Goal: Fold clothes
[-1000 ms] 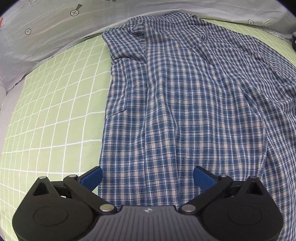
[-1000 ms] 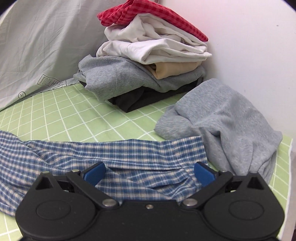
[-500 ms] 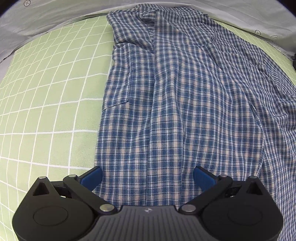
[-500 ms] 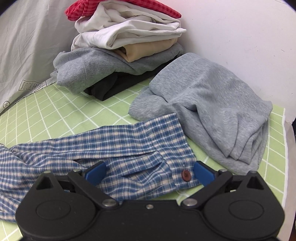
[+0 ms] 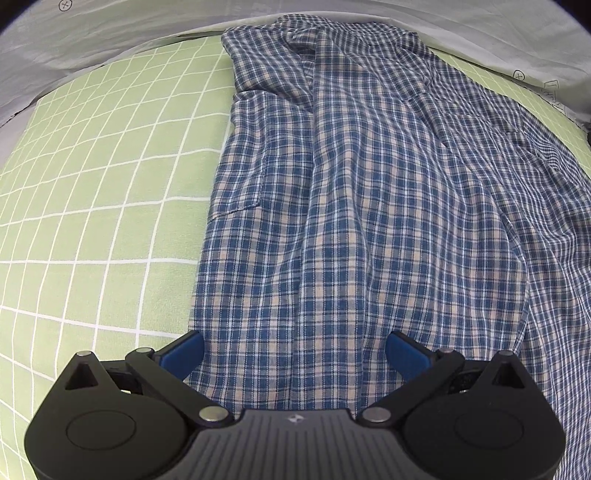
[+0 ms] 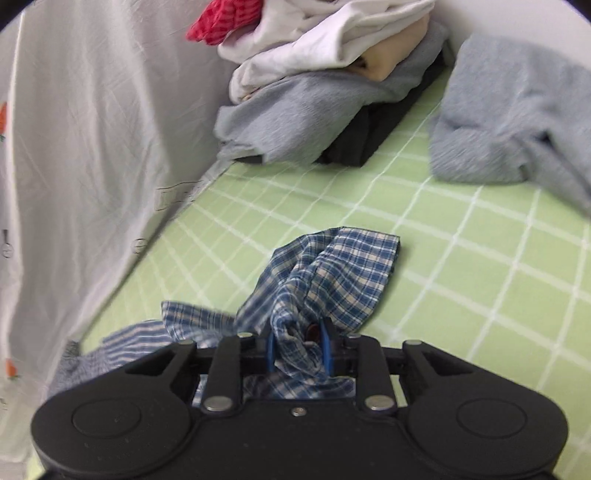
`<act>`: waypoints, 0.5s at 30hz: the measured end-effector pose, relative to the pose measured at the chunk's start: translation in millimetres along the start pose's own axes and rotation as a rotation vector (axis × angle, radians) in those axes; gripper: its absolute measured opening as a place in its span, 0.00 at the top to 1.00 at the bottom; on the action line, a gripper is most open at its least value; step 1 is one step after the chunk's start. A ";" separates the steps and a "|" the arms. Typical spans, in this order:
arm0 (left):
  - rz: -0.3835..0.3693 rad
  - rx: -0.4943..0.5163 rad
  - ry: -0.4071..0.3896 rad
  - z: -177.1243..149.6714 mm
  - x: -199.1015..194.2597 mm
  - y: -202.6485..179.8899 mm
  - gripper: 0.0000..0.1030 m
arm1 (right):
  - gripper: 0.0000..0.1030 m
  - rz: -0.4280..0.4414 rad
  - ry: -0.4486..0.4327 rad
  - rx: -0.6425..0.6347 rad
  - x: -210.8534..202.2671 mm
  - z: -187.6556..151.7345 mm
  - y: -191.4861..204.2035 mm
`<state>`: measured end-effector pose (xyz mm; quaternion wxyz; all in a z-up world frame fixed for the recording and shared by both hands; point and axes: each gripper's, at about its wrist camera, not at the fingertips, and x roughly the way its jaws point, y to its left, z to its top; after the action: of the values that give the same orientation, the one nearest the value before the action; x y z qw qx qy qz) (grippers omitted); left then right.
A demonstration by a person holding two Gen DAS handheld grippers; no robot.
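A blue and cream plaid shirt [image 5: 351, 206] lies spread front-up on the green grid mat [image 5: 92, 184], collar at the far end. My left gripper [image 5: 295, 354] is open, its blue fingers astride the shirt's near hem, low over the cloth. In the right wrist view my right gripper [image 6: 297, 349] is shut on the shirt's sleeve cuff [image 6: 343, 273], which bunches between the fingers and sticks out forward above the mat [image 6: 480, 295].
A stack of folded clothes [image 6: 325, 85] in grey, white, tan and red stands at the back by the wall. A loose grey sweatshirt [image 6: 517, 122] lies at the right. A white sheet [image 6: 74, 147] hangs along the left side and borders the mat [image 5: 110, 33].
My right gripper has closed on the sleeve cuff and lifted it, swinging left. My left gripper has crept forward over the shirt's hem and stays open.
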<state>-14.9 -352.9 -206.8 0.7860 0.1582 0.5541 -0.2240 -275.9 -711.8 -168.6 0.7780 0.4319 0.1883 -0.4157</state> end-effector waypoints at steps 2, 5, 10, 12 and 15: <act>0.000 0.000 0.002 1.5 1.2 -0.3 0.00 | 0.77 0.111 0.042 0.030 9.8 -7.9 22.3; -0.001 0.001 0.001 0.1 -0.2 1.2 0.00 | 0.77 0.267 0.116 -0.010 18.1 -27.1 72.4; -0.001 0.001 -0.011 -3.2 -2.1 2.0 0.00 | 0.77 0.426 0.265 -0.236 26.0 -75.4 154.3; -0.001 0.001 -0.014 -4.2 -3.4 1.9 0.00 | 0.75 0.404 0.314 -0.362 30.1 -98.1 174.8; -0.001 0.000 -0.016 -5.4 -5.0 1.6 0.00 | 0.68 0.371 0.339 -0.507 26.9 -121.2 187.2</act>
<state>-19.7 -348.0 -203.9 0.7903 0.1562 0.5477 -0.2258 -100.6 -571.7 -157.0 0.8803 0.3147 0.3304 -0.1298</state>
